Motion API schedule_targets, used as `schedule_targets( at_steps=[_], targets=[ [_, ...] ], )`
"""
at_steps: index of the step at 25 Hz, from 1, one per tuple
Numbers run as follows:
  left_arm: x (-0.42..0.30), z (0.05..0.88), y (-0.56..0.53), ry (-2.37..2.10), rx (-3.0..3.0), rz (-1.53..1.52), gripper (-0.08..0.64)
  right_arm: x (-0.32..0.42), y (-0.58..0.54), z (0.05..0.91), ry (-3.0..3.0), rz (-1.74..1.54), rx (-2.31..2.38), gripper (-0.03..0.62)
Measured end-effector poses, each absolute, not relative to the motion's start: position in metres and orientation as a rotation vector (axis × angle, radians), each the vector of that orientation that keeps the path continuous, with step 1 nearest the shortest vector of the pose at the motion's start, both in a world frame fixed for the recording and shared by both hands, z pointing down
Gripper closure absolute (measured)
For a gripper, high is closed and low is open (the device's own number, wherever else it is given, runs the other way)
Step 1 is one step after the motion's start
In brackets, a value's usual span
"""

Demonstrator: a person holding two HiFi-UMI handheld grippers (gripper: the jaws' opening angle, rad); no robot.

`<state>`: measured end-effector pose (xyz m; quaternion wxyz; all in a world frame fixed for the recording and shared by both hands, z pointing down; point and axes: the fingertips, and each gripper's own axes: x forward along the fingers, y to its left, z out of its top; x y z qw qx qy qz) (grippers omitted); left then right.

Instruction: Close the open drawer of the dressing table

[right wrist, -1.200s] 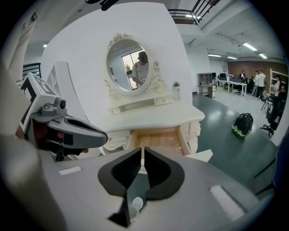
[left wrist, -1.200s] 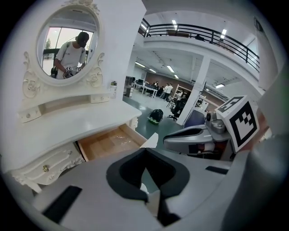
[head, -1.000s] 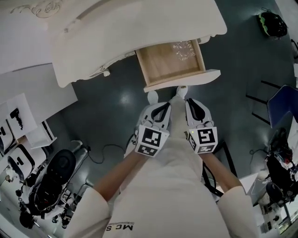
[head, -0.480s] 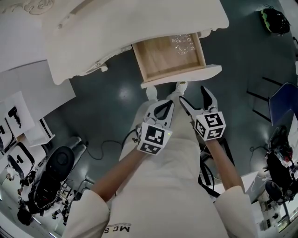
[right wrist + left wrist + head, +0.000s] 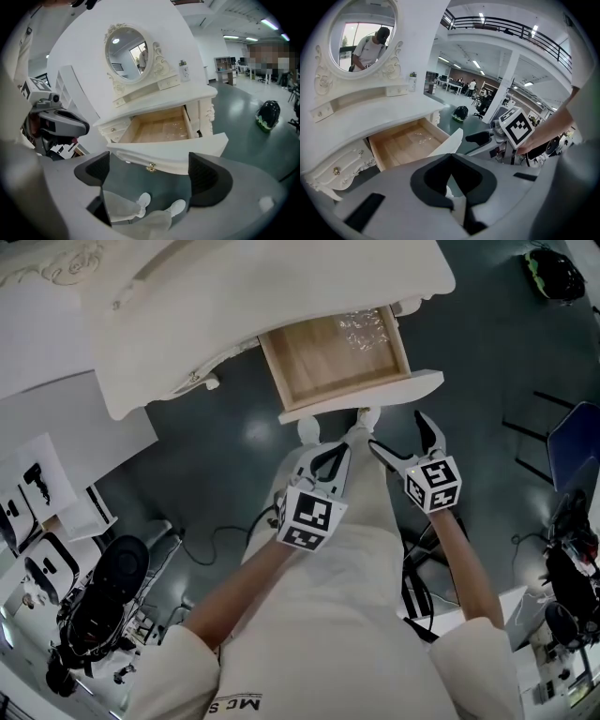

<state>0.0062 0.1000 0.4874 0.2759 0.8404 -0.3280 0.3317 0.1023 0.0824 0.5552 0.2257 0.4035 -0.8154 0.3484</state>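
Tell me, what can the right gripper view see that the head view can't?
Only the right gripper view shows the mirror from the front and the gold knob. Only the head view shows the person's arms and the papers on the floor. Both show the open drawer and the white shoes.

white dressing table (image 5: pixel 281 287), pale wood drawer (image 5: pixel 328 357), dark teal floor (image 5: pixel 225 442).
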Motion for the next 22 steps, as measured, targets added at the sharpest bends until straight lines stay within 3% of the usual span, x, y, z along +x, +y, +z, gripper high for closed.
schedule_targets(
  at_steps=[22],
  targets=[
    [0.033,0.511,0.090,-0.822,2.266,0.956,0.551,0.150,0.058,0.611,-2.253,0.906,1.056,0.084]
  ],
)
